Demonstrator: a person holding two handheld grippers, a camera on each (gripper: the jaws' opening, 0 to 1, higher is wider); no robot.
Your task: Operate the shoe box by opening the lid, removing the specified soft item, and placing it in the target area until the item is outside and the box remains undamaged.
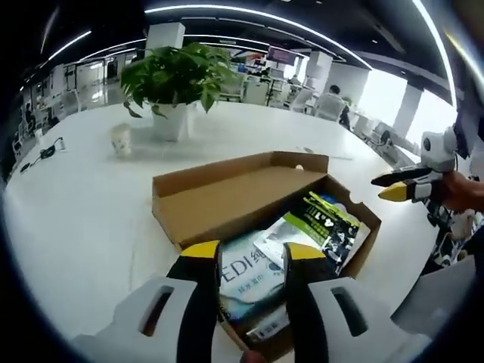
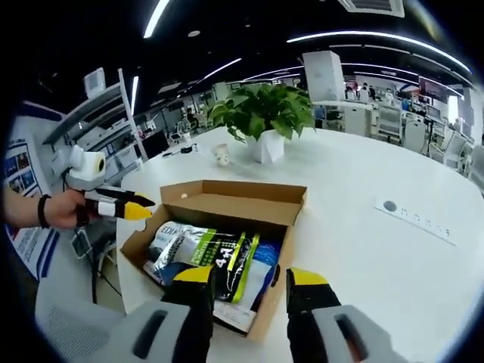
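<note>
The left claw (image 1: pixel 252 253) and the right claw (image 2: pixel 253 278) are both open and hold nothing over the open box (image 2: pixel 227 203), where the soft packs (image 2: pixel 215 257) look light, squashy and slippery, so pinch an edge.

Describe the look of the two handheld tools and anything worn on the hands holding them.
Both tools have white bodies with black jaws tipped in yellow: the left tool and the right tool. The hand on the left tool wears a dark wristband.
</note>
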